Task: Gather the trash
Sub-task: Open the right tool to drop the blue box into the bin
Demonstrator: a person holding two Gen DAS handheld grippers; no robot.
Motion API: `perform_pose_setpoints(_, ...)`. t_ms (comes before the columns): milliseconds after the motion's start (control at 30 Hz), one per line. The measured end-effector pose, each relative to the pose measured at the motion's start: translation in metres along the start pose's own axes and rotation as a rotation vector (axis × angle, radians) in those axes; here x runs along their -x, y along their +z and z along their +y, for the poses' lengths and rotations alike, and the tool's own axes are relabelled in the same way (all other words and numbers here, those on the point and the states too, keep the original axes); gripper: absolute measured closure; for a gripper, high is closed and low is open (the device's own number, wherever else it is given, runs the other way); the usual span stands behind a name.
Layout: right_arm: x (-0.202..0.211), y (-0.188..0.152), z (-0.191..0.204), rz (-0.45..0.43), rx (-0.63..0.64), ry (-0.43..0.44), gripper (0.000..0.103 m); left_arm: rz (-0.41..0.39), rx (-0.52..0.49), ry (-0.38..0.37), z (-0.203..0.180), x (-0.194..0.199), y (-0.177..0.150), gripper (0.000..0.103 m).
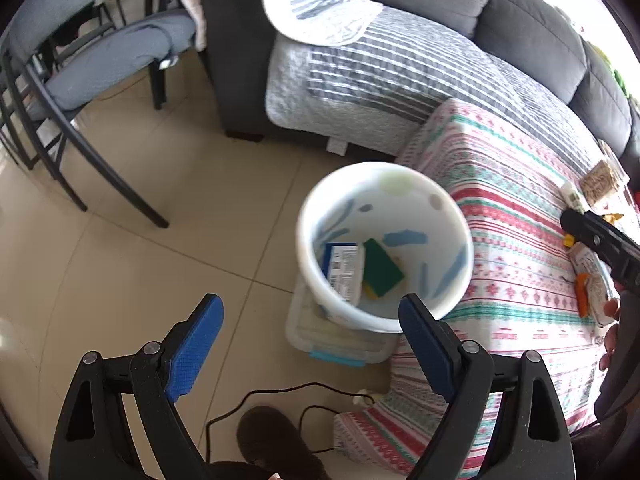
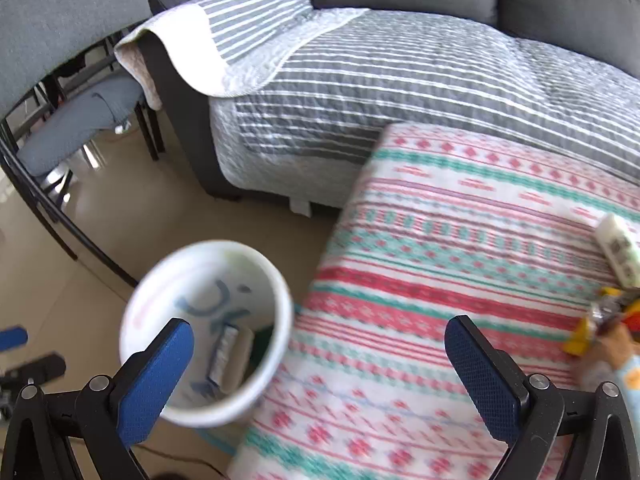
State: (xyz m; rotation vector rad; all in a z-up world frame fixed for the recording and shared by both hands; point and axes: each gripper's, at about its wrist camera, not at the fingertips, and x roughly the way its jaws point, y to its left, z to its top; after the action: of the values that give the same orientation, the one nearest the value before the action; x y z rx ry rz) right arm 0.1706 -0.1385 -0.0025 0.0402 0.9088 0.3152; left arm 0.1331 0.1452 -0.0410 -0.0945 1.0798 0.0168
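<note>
Your left gripper (image 1: 310, 332) is spread wide and holds nothing, above the white bin (image 1: 384, 244) beside the patterned table (image 1: 516, 248). A green sponge (image 1: 382, 268) and a white-blue packet (image 1: 344, 270) lie in the bin. Your right gripper (image 2: 320, 364) is also spread and bare; a white packet (image 2: 618, 250) and yellow wrappers (image 2: 600, 320) lie on the cloth to its right

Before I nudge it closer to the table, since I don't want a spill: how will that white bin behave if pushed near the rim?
The white bin is tall, thin-walled and probably light, holding only a green sponge and a small box. It seems perched on a clear lidded container, so a high push would likely tip it rather than slide it.
</note>
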Motion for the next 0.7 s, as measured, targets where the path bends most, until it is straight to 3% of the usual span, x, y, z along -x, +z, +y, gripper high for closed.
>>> perform_pose_setpoints(367,0.066,-0.020,-0.081,-0.025,-0.038,-0.130,0.000,-0.022,-0.101,-0.071,-0.086,0.011,0.007,0.012)
perform_pose_setpoints(700,0.123,-0.046,-0.164,-0.059,-0.157,-0.207,0.000,-0.027,-0.177,-0.118,-0.158,0.010,0.007,0.012)
